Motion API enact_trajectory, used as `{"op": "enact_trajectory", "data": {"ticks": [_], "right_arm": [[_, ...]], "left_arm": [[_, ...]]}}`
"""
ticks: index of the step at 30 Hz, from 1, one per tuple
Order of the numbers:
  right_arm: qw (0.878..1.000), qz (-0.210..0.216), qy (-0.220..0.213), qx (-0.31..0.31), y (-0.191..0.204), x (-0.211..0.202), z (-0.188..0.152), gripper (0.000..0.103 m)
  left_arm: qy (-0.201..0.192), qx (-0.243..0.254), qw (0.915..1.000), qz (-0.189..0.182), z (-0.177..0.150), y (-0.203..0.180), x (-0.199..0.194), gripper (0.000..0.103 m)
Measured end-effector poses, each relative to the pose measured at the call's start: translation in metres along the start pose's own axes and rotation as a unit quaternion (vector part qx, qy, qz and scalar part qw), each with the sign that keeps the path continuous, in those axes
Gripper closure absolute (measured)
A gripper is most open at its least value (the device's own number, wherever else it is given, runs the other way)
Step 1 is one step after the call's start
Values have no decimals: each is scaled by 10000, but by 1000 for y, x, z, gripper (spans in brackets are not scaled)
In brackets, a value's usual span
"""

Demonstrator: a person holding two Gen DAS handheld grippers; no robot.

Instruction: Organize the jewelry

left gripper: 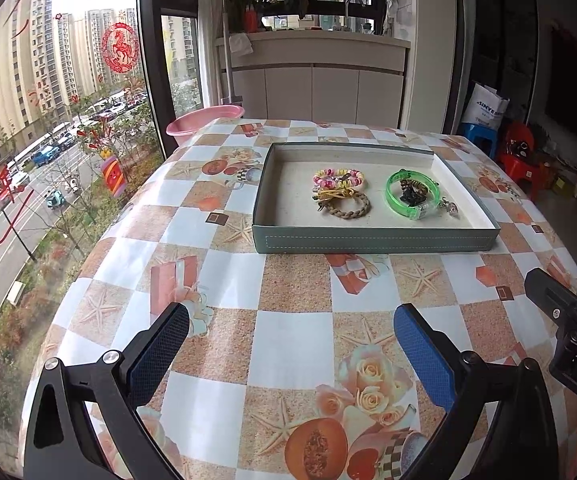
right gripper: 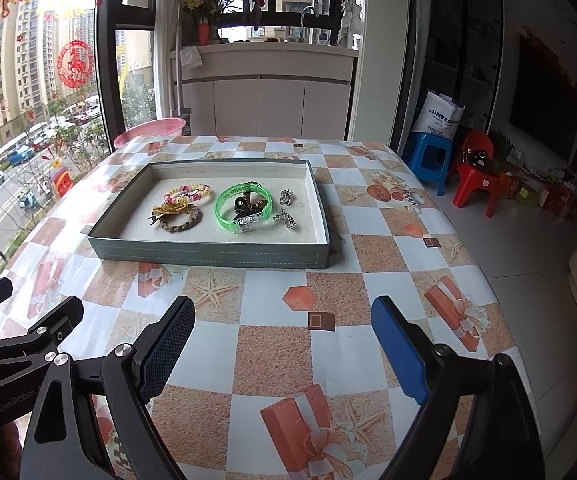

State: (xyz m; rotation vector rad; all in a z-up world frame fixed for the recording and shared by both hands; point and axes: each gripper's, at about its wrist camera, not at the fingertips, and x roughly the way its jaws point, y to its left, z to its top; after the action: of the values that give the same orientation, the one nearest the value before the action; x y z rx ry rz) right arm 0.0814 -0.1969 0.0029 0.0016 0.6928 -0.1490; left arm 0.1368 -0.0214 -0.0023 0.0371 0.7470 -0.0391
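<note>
Bracelets all sat inside the grey tray mid-table, and both my left gripper and right gripper hung wide apart over the checkered tablecloth, holding nothing.

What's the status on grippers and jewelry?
Left gripper and right gripper open, empty, above the table. Bracelets and green bangle in tray. Nothing in the way.

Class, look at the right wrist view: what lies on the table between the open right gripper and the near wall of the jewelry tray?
Nothing: between the right gripper and the tray the right wrist view shows only the patterned tablecloth, with no jewelry on that stretch.
</note>
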Motion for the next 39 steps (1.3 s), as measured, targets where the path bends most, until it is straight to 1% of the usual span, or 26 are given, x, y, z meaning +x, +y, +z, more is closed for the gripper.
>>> {"op": "enact_trajectory", "data": {"ticks": [39], "right_arm": [[10000,58,-26,-23,5,-1,2,12]], "left_arm": [[3,13,10000,-3,2,1,0,0]]}}
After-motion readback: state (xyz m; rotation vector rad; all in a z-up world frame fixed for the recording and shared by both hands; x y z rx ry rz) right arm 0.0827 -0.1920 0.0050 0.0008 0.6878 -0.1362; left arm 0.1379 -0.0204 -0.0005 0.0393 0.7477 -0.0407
